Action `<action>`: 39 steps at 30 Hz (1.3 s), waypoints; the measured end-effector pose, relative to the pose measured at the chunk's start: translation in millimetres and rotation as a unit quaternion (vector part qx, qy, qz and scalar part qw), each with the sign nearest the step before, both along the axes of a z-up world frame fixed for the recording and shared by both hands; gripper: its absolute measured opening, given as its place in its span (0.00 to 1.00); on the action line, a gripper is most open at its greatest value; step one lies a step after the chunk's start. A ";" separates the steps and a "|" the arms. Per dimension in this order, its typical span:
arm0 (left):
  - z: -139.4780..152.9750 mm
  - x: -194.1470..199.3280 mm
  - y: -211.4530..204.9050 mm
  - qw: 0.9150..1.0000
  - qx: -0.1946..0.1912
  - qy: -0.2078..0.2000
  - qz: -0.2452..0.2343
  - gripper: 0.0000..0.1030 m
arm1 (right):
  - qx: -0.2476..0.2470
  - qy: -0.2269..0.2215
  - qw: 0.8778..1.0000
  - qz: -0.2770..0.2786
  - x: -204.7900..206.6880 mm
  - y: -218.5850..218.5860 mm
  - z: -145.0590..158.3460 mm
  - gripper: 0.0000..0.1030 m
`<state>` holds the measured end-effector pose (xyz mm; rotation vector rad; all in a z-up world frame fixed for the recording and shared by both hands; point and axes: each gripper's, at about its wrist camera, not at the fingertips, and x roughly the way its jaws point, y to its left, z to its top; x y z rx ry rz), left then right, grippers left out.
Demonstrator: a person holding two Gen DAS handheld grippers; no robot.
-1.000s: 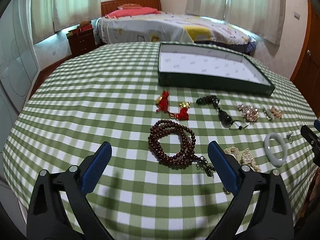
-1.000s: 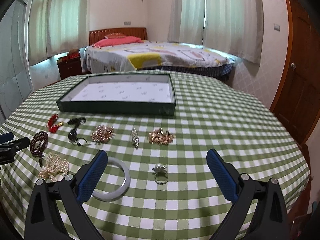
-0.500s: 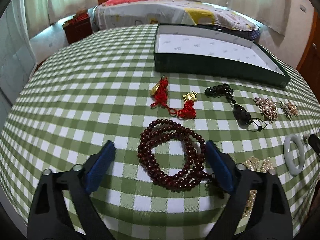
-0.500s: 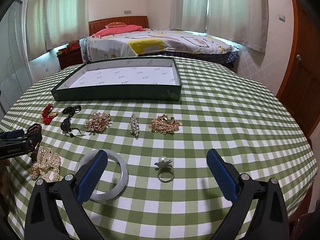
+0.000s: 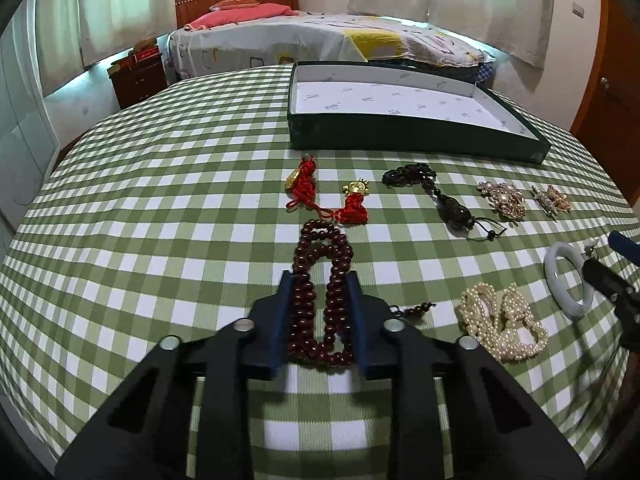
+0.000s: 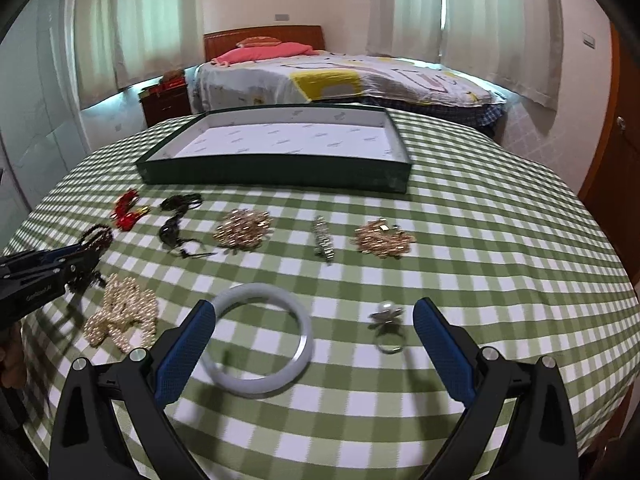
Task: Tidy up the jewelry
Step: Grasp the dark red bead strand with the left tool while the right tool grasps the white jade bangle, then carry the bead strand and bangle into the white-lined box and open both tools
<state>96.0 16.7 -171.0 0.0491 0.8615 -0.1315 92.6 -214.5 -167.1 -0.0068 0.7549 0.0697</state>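
My left gripper [image 5: 319, 280] is shut on the dark red bead necklace [image 5: 320, 256], squeezing its loops together on the checked tablecloth; it shows at the left of the right wrist view [image 6: 86, 250]. My right gripper [image 6: 314, 320] is open low over the table, with the pale jade bangle [image 6: 262, 338] and the pearl ring [image 6: 386, 320] between its fingers, touching neither. The dark green jewelry box [image 5: 404, 114], white inside and empty, stands at the back [image 6: 276, 150].
On the cloth lie red tassel charms [image 5: 320, 196], a black bead pendant [image 5: 436, 196], a pearl strand [image 5: 502, 326], gold brooches [image 6: 242, 228] [image 6: 382, 238] and a silver clip [image 6: 323, 238]. A bed and a wooden door stand behind the round table.
My left gripper dropped to the table and closed on the red bead necklace, bunching it narrow. My right gripper moved down and forward over the bangle and ring, staying open.
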 end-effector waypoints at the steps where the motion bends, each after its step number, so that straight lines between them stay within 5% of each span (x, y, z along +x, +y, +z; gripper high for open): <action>1: 0.0 -0.9 0.7 1.000 -0.002 0.000 0.000 0.22 | -0.002 0.000 1.000 0.006 -0.5 3.5 -0.8 0.94; 21: -1.1 -6.1 4.2 1.000 -0.012 -0.012 0.007 0.17 | -0.011 0.037 0.999 0.034 10.0 20.7 -20.0 0.92; 26: -1.2 -7.9 2.7 1.000 -0.006 -0.016 0.007 0.17 | -0.011 0.028 0.998 0.053 6.3 27.7 -17.6 0.68; 39: 4.6 -12.8 5.6 0.999 -0.013 -0.030 0.012 0.12 | -0.009 0.006 0.999 0.043 -2.0 23.4 -7.7 0.67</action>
